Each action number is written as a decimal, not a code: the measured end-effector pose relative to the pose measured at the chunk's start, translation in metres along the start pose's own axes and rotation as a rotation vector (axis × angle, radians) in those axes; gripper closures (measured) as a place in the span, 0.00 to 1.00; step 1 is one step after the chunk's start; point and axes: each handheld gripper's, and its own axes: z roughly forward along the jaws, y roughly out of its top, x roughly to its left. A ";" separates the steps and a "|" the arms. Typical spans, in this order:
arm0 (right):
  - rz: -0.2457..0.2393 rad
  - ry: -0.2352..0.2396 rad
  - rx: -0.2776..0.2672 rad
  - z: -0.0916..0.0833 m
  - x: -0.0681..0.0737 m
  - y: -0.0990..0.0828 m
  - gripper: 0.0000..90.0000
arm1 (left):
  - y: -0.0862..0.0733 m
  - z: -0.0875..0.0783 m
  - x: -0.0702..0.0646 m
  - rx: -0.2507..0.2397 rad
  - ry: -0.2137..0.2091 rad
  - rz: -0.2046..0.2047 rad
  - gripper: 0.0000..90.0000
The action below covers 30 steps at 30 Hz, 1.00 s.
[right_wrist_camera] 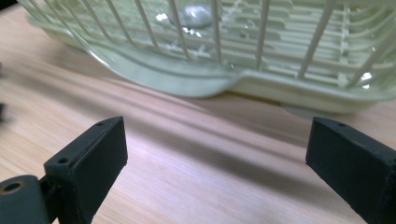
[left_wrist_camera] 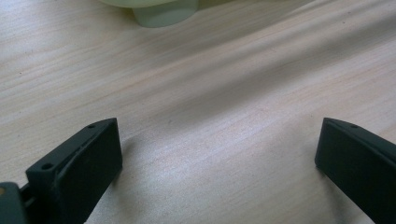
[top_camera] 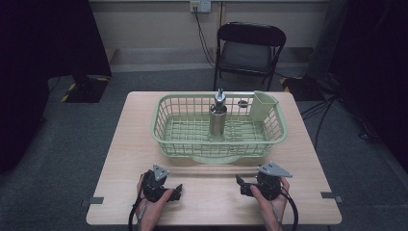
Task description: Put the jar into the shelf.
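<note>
Both hands are laid low on the table (top_camera: 120, 159), palms over the grippers. The left gripper (top_camera: 179, 191) and right gripper (top_camera: 239, 185) are held open, empty, tips facing inward. The bottle (top_camera: 218, 118) stands upright in the basket (top_camera: 163, 137) beyond them.

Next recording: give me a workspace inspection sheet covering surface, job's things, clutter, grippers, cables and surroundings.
Surface: light wooden table, grey tape tabs at its near edges.
Job's things: pale green dish basket at the table's far middle; a steel dispenser bottle stands upright inside it; green cutlery cup at its far right corner.
Clutter: nothing seen.
Grippers: left gripper and right gripper held low at the near edge, jaws apart, nothing between them.
Cables: black cable loops from each gripper; one cable runs down from the wall socket.
Surroundings: black folding chair behind the table, grey floor, dark stands at both sides.
</note>
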 end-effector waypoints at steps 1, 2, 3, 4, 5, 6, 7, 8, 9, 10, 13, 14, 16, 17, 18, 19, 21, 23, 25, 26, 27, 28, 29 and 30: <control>-0.001 -0.004 0.008 0.001 0.000 -0.002 0.05 | 0.000 0.000 0.000 0.000 0.000 0.000 0.00; -0.001 -0.005 0.014 0.003 0.000 -0.003 0.05 | 0.000 0.000 0.000 0.000 0.000 0.000 0.00; -0.004 -0.009 0.022 0.004 0.000 -0.005 0.05 | 0.000 0.000 0.000 0.000 0.000 0.000 0.00; -0.008 -0.011 0.029 0.006 0.000 -0.007 0.06 | 0.000 0.000 0.000 0.000 0.000 0.000 0.00; -0.008 -0.011 0.036 0.007 0.000 -0.008 0.06 | 0.000 0.000 0.000 0.000 0.000 0.000 0.00; -0.008 -0.013 0.043 0.009 0.000 -0.010 0.06 | 0.000 0.000 0.000 0.000 0.000 -0.001 0.00; -0.009 -0.016 0.048 0.010 0.000 -0.012 0.06 | 0.000 0.000 0.000 0.000 0.000 0.000 0.00; -0.007 -0.016 0.054 0.012 0.000 -0.013 0.06 | 0.000 0.000 0.000 0.000 0.000 -0.001 0.00; -0.003 -0.016 0.059 0.013 0.000 -0.014 0.06 | 0.000 0.000 0.000 0.000 0.000 -0.001 0.00; -0.001 -0.018 0.066 0.014 0.000 -0.016 0.06 | 0.000 0.000 0.000 0.000 0.000 -0.001 0.00; -0.003 -0.021 0.099 0.020 0.001 -0.020 0.06 | 0.000 0.000 0.000 0.000 0.000 -0.001 0.00; -0.005 -0.023 0.104 0.021 0.001 -0.021 0.06 | 0.000 0.000 0.000 0.000 0.000 -0.001 0.00; -0.005 -0.025 0.117 0.023 0.001 -0.022 0.06 | 0.000 0.000 0.000 0.000 0.000 -0.001 0.00; -0.005 -0.025 0.117 0.023 0.001 -0.022 0.06 | 0.000 0.000 0.000 0.000 0.000 -0.001 0.00; -0.004 -0.029 0.133 0.025 0.001 -0.023 0.06 | 0.000 0.000 0.000 0.000 0.000 0.000 0.00; -0.008 -0.035 0.141 0.026 0.002 -0.022 0.06 | 0.000 0.000 0.000 0.000 0.000 -0.001 0.00; -0.012 -0.041 0.142 0.026 0.002 -0.022 0.06 | 0.000 0.000 0.000 0.000 0.000 0.000 0.00; -0.021 -0.057 0.175 0.029 0.005 -0.022 0.07 | 0.000 0.000 0.000 0.000 0.000 0.000 0.00; -0.043 -0.081 0.186 0.030 0.008 -0.022 0.06 | 0.000 0.000 0.000 0.000 0.000 0.000 0.00; -0.039 -0.081 0.187 0.030 0.009 -0.022 0.06 | 0.000 0.000 0.000 0.000 0.000 0.000 0.00; -0.038 -0.077 0.187 0.030 0.008 -0.022 0.06 | 0.000 0.000 0.000 0.000 0.000 0.000 0.00; -0.040 -0.074 0.188 0.030 0.008 -0.022 0.05 | 0.000 0.000 0.000 0.000 0.000 0.000 0.00; -0.041 -0.074 0.189 0.030 0.008 -0.022 0.05 | 0.000 0.000 0.000 -0.001 0.000 0.000 0.00; -0.041 -0.074 0.189 0.030 0.008 -0.022 0.05 | 0.000 0.000 0.000 0.000 0.001 0.000 0.00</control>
